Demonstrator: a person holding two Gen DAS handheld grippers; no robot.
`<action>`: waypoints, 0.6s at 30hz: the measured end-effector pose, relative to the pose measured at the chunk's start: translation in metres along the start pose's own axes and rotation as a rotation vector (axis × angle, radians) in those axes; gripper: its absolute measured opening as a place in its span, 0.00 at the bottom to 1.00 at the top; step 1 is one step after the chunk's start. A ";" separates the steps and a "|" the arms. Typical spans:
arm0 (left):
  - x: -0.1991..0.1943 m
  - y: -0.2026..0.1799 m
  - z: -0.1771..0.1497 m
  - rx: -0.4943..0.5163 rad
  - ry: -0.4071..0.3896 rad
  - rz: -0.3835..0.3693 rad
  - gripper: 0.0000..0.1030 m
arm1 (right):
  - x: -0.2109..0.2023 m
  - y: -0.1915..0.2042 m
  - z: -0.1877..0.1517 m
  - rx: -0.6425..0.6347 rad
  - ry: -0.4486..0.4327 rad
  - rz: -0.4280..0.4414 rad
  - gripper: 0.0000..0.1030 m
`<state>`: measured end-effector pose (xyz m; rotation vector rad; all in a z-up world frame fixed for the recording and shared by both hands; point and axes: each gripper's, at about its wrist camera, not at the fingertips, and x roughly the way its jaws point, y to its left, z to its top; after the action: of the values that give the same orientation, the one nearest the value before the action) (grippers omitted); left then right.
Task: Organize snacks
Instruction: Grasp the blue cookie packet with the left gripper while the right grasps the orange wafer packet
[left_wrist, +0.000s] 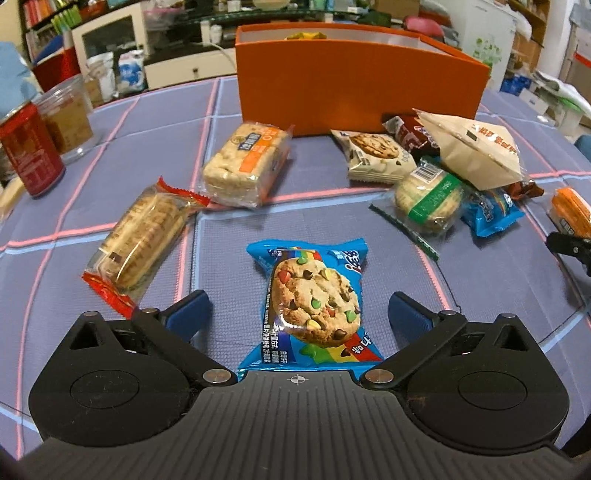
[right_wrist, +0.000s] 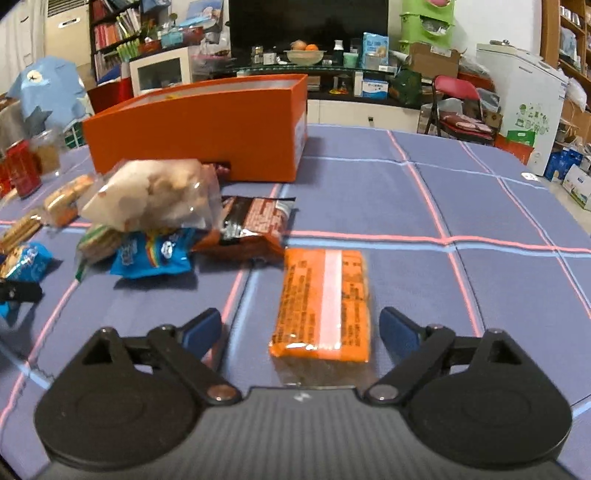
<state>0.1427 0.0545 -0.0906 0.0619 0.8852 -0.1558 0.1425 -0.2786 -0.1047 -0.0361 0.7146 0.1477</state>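
The left gripper (left_wrist: 299, 314) hangs low over the table with its blue-padded jaws spread wide. A blue foil cookie packet (left_wrist: 312, 304), printed with a chip-studded cookie and a rainbow stripe, lies flat on the cloth between them, and neither pad touches it. The right gripper (right_wrist: 301, 328) is likewise spread wide. An orange plastic-wrapped cracker block (right_wrist: 325, 306) with a pale stripe down its back lies between its blue pads, nearer the right-hand pad in the picture, with a gap on both sides.

Both packets rest on a blue-grey tablecloth (left_wrist: 480, 280) crossed by pink and pale-blue lines. In the left wrist view, a clear sleeve of round biscuits with red ends (left_wrist: 138, 245) lies just left of the cookie packet, and beyond it a clear-wrapped block of pale crackers with an orange label (left_wrist: 247, 164). To the right sits a loose heap of snacks: a white cookie pouch (left_wrist: 375, 155), a green-banded biscuit pack (left_wrist: 428, 201), a second blue packet (left_wrist: 491, 214), and a cream triangular bag (left_wrist: 476, 151) leaning on top. A tall orange cardboard box (left_wrist: 354, 88), open at the top, stands behind the heap at the far side, something yellow showing inside. At the left edge stand a red tin can (left_wrist: 31, 147) and a clear plastic jar (left_wrist: 70, 118), side by side.
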 end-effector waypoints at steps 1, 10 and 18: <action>0.000 0.000 0.000 -0.002 -0.001 0.001 0.77 | -0.001 -0.002 -0.003 -0.009 -0.012 0.007 0.89; -0.001 -0.001 0.001 -0.005 -0.013 0.022 0.74 | -0.006 -0.007 0.007 -0.022 -0.001 -0.039 0.89; -0.005 0.001 0.001 0.009 -0.047 -0.002 0.44 | -0.002 -0.020 0.009 0.047 -0.019 -0.010 0.43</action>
<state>0.1404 0.0555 -0.0867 0.0657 0.8380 -0.1628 0.1502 -0.2982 -0.0972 0.0069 0.6989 0.1215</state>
